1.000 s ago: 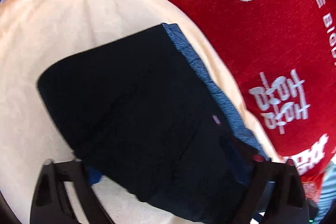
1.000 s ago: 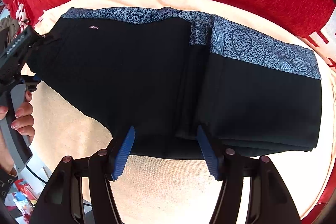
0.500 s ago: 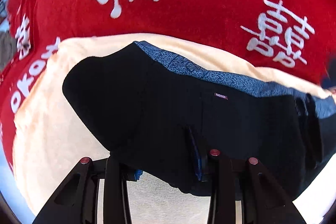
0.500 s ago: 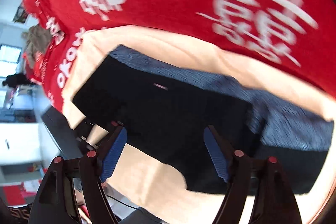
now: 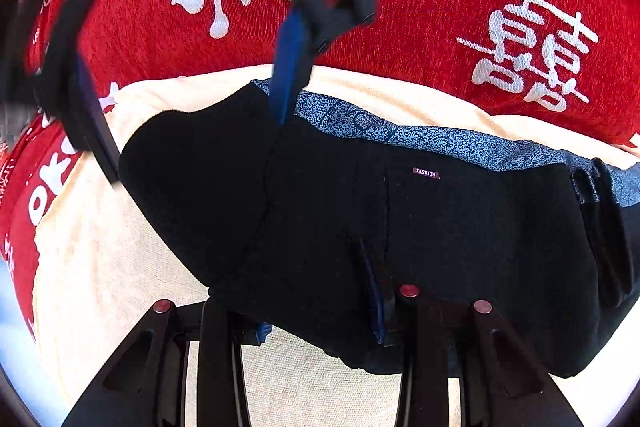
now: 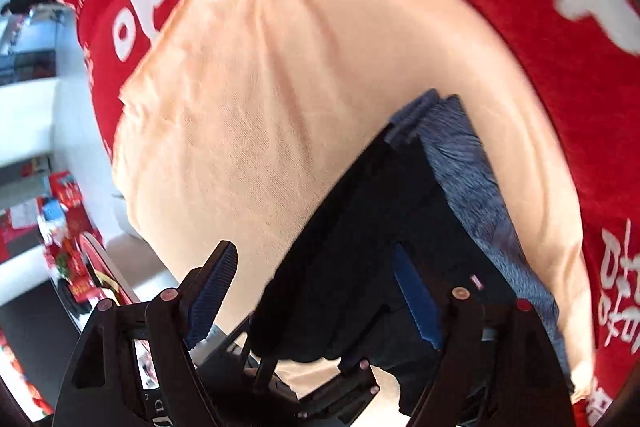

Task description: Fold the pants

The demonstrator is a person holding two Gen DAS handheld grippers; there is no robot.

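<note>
The black pants point(image 5: 400, 219) with a blue patterned waistband point(image 5: 420, 137) lie folded on a cream cloth point(image 5: 104, 259). My left gripper point(image 5: 320, 319) is open at the pants' near edge, and the fabric lies over its blue pads. My right gripper point(image 5: 188, 95) shows in the left wrist view, open and hovering above the pants' far left end. In the right wrist view the right gripper point(image 6: 316, 295) is open over the pants' end point(image 6: 360, 235). Part of the left gripper's body point(image 6: 280, 379) shows below it.
A red blanket with white characters point(image 5: 500, 7) lies under the cream cloth point(image 6: 280, 87) and surrounds it. A room with red and white items point(image 6: 60, 227) shows past the table edge at the left of the right wrist view.
My right gripper has swung left over the pants' left end and now appears in the left wrist view. My left gripper has held its place at the near edge over the last half second.
</note>
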